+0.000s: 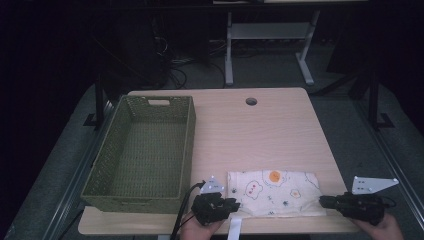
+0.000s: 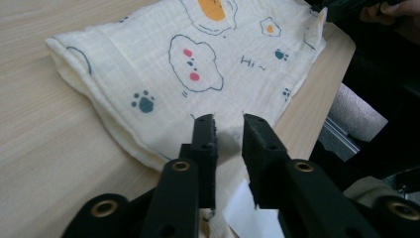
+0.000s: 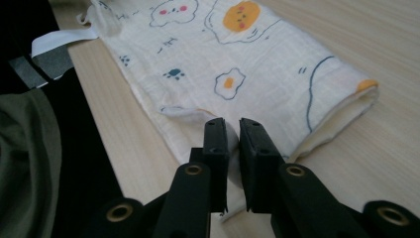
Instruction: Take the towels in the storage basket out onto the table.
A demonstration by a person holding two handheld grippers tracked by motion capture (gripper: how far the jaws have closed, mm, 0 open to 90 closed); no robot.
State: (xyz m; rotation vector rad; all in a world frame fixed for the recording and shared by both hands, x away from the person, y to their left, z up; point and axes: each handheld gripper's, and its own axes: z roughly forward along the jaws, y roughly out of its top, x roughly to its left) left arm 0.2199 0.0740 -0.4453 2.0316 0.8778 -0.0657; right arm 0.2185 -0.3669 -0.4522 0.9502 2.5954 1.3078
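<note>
1. The counter (image 1: 260, 130) is a pale wood top with a round hole (image 1: 251, 101) near its far edge.
2. A woven green basket (image 1: 187, 145) sits on the left part of the counter, its long side running away from the person; a handle slot shows in its far wall.
3. The folded cloth (image 1: 272, 192), cream with printed eggs, bears and paw marks, lies flat at the near edge of the counter, just right of the basket's near corner and between the two grippers. A white strap (image 1: 234, 227) hangs from its near left corner over the counter edge.
4. The left gripper (image 1: 235, 204) is at the cloth's left end. In the left gripper view its jaws stand a little apart over the cloth's near edge, a clear gap between them, pads not pressing on the fabric.
5. The right gripper (image 1: 322, 201) is at the cloth's right end. In the right gripper view its jaws are nearly together over the cloth's near edge with a narrow slit between; whether fabric is pinched there I cannot tell.
</note>
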